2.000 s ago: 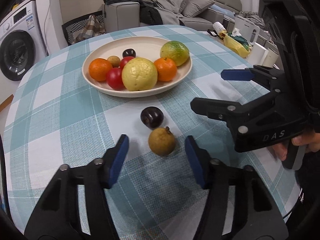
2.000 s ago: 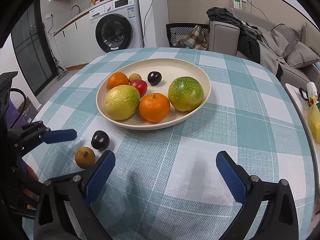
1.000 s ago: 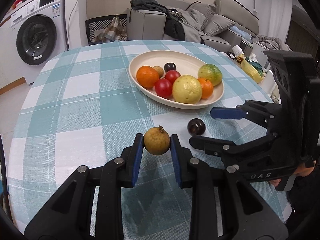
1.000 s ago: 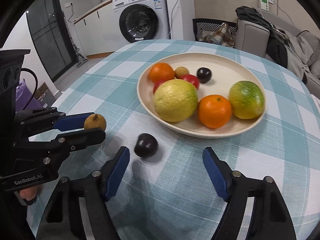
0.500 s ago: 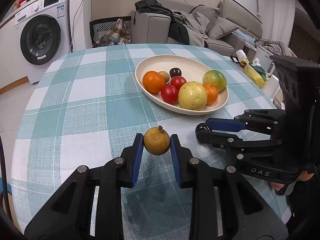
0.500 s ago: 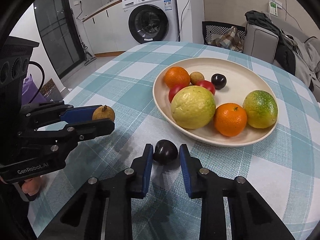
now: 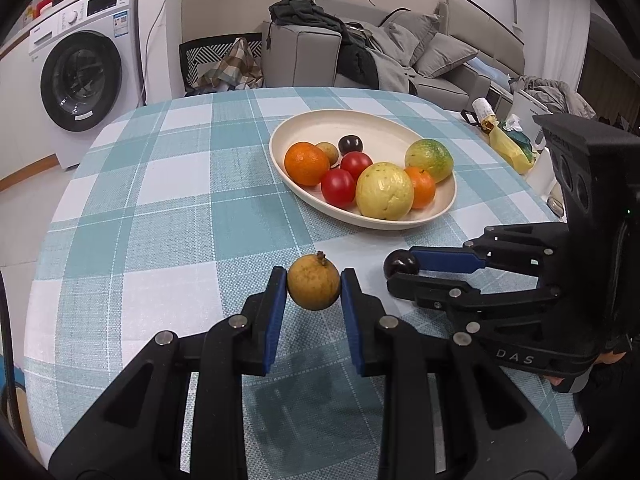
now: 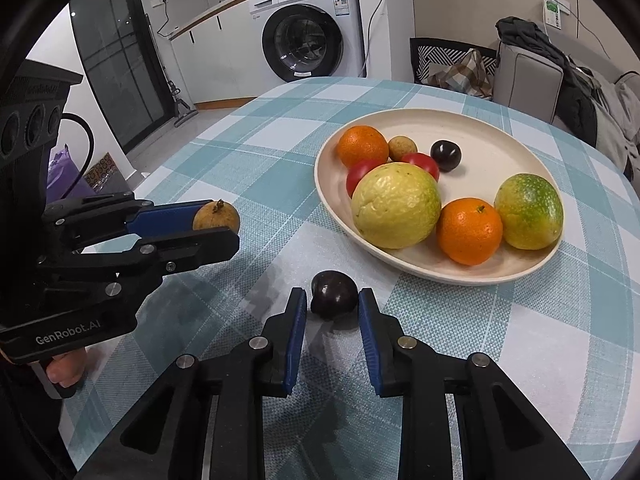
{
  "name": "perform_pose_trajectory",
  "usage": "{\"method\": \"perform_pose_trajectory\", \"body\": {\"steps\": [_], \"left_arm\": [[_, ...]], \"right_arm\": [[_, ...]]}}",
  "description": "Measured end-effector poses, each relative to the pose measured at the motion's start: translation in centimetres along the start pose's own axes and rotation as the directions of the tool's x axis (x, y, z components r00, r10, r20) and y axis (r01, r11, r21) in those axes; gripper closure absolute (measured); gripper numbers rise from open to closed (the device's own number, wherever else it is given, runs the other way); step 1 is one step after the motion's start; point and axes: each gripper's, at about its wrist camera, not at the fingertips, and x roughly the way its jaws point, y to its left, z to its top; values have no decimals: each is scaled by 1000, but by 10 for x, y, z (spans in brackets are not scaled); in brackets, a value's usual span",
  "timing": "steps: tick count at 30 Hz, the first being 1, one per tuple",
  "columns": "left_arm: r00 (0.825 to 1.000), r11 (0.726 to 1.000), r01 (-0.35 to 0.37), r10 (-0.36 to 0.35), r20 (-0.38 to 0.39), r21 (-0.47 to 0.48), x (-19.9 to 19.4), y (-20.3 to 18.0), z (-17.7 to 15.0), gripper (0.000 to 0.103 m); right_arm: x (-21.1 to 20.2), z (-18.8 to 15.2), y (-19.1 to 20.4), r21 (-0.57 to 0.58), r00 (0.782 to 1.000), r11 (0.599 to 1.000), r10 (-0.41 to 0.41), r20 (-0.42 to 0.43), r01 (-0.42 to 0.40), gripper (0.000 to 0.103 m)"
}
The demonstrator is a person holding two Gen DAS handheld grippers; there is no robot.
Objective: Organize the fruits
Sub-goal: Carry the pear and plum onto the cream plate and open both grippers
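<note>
My left gripper [image 7: 314, 286] is shut on a small brown round fruit [image 7: 314, 287] and holds it above the checked table; the fruit also shows in the right wrist view [image 8: 216, 216]. My right gripper [image 8: 333, 300] is shut on a dark purple plum [image 8: 334, 291], just above the cloth near the bowl's front rim; the plum shows in the left wrist view [image 7: 401, 263]. A cream oval bowl [image 7: 400, 124] holds oranges, red tomatoes, a yellow guava, a green-yellow fruit, a dark plum and a small brown fruit.
The round table [image 7: 160, 200] has a teal-and-white checked cloth. A washing machine [image 7: 84, 76] stands far left, a sofa with clothes [image 7: 360, 56] behind. Yellow packaging and small items [image 7: 508, 140] lie at the table's right edge.
My left gripper closed on the brown fruit and lifted it. My right gripper came in around the dark plum, closed on it, and now holds it slightly raised.
</note>
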Motion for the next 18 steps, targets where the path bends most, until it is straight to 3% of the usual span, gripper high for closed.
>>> {"method": "perform_pose_trajectory", "body": {"steps": [18], "left_arm": [[1000, 1000, 1, -1, 2, -5, 1, 2, 2, 79]], "right_arm": [[-1, 0, 3, -23, 1000, 1000, -8, 5, 8, 78]]}}
